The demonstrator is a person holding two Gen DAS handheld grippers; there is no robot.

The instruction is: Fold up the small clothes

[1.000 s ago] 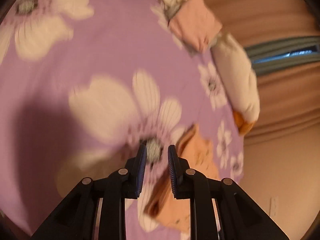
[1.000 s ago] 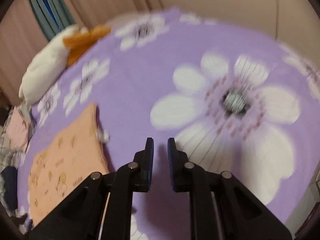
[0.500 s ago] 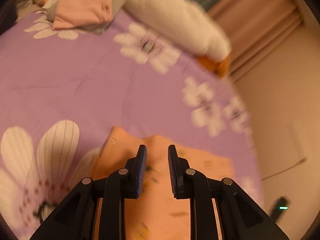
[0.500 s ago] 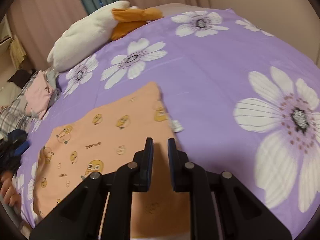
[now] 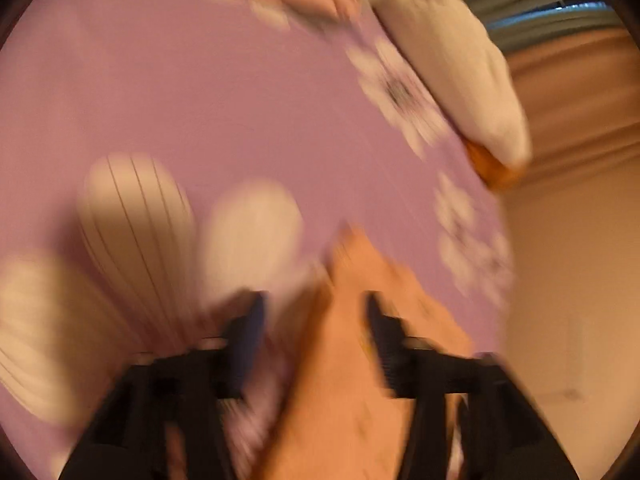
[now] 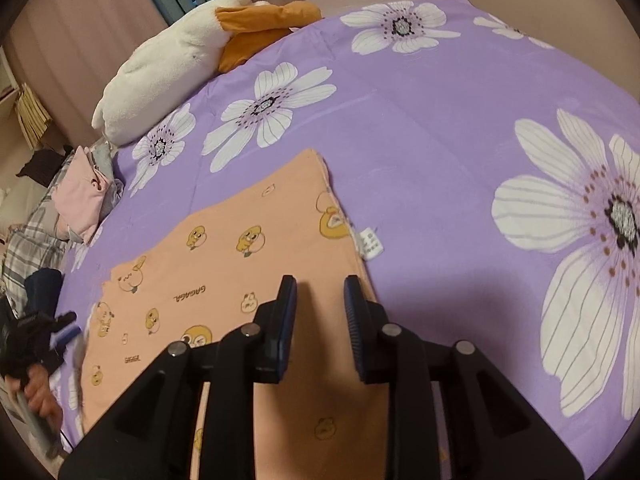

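Note:
An orange garment (image 6: 224, 264) printed with small ducks lies flat on the purple flowered bed cover (image 6: 420, 140), a white tag (image 6: 370, 244) at its right edge. My right gripper (image 6: 320, 304) hovers over the garment's near right part. Its jaws are opening and nothing is pressed between them. The left wrist view is blurred by motion. There my left gripper (image 5: 316, 312) hangs over the garment's (image 5: 352, 360) edge with its jaws opening wide; the cloth lies below them, not pinched. In the right wrist view the left gripper (image 6: 40, 332) and the hand (image 6: 36, 396) holding it show at the far left.
A white and orange plush duck (image 6: 168, 64) lies at the head of the bed. A pile of pink and grey clothes (image 6: 80, 196) and plaid fabric (image 6: 28, 248) sit at the left edge. Curtains (image 6: 100, 20) hang behind the bed.
The left gripper's jaws have spread wide and its view has swung across the garment's edge. The right gripper came over the garment, then held still while its jaws parted a little.

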